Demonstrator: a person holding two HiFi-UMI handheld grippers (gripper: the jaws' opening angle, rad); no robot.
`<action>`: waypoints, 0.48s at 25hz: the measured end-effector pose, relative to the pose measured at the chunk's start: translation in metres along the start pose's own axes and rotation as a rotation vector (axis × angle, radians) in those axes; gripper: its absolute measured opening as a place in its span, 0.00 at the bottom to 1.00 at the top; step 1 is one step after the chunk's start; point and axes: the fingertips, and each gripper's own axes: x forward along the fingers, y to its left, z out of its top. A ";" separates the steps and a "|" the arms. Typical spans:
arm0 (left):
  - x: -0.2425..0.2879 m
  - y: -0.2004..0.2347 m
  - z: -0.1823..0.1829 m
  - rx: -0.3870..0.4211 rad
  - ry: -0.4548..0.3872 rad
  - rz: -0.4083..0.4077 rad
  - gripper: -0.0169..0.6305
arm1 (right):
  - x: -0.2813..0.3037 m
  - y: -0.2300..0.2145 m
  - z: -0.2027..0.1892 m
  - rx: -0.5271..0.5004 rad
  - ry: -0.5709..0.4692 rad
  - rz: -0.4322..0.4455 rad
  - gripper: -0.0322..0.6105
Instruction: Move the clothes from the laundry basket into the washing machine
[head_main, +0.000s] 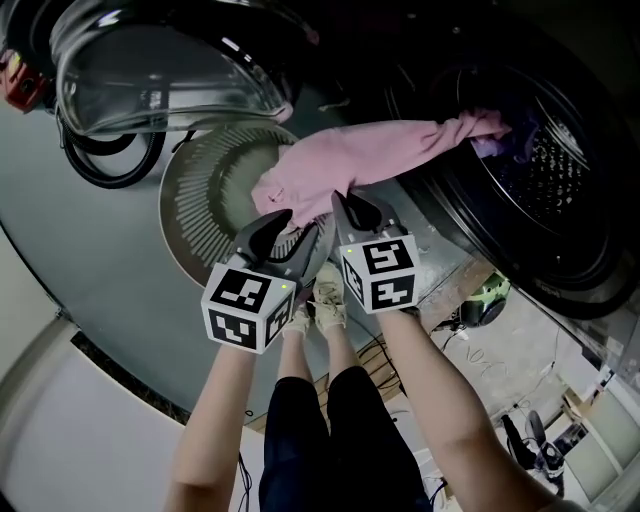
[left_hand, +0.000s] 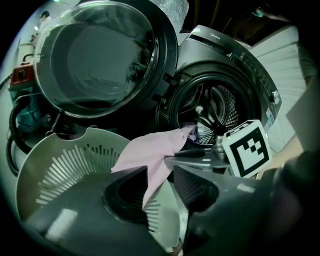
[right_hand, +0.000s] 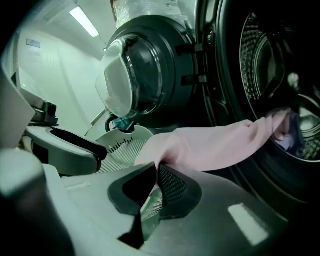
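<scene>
- Jaws of the right gripper (right_hand: 156, 169) are pressed together on a fold of the pink garment (right_hand: 215, 145), pinching it at its near end.
- Jaws of the left gripper (left_hand: 160, 172) stand apart. The garment's lower corner hangs down into the gap between them, and nothing clamps it there.
- The two grippers sit side by side at the ends of the person's bare forearms (head_main: 225, 400), above the person's shoes (head_main: 325, 300).
- From the right gripper's pinch, the pink garment runs as a long band from over the basket's rim toward the machine. Its far end lies over the lower edge of the drum's opening.
- The laundry basket (head_main: 190, 190), round, pale and slotted, stands just beyond the grippers, with the garment's near end bunched above its right rim.
- The washing machine drum (head_main: 560, 150) gapes at the right. Darker purple-blue clothes (head_main: 500, 148) lie inside it, touching the garment's far end.
- The round glass door (head_main: 160, 70) is swung wide open to the left, above the basket's far rim.
</scene>
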 end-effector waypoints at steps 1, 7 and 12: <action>-0.002 -0.001 0.001 0.001 -0.001 -0.002 0.26 | -0.008 -0.003 0.003 0.002 -0.019 -0.006 0.12; -0.009 -0.010 0.008 0.023 -0.006 -0.009 0.26 | -0.066 -0.032 0.052 -0.100 -0.189 -0.106 0.12; -0.008 -0.020 0.014 0.038 -0.011 -0.030 0.26 | -0.095 -0.083 0.085 -0.096 -0.255 -0.262 0.12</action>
